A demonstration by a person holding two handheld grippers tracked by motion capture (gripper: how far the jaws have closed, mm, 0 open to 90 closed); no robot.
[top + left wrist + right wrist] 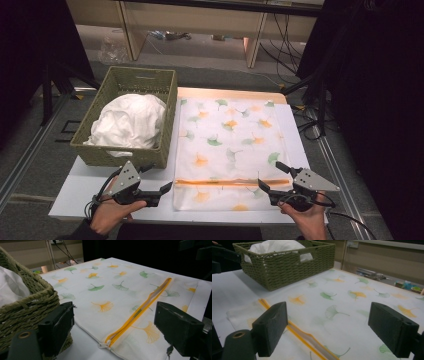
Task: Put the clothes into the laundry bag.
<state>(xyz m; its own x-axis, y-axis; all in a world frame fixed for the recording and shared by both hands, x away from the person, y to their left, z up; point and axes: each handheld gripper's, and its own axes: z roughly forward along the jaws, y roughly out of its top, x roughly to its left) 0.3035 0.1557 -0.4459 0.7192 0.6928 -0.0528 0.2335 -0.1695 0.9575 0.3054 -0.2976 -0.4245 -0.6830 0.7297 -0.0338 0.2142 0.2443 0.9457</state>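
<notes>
Both tools wide, empty: left tool point(166, 188), right tool point(261, 186) flanking zipper point(232, 182) of laundry bag point(230, 145). Clothes point(130, 121) in basket point(120, 156); nothing bagged yet.

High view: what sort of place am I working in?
Probably a lab or workshop set up for recording: a white table, loose cables on grey carpet, bare wooden shelving behind, dark drapes at both sides.
</notes>
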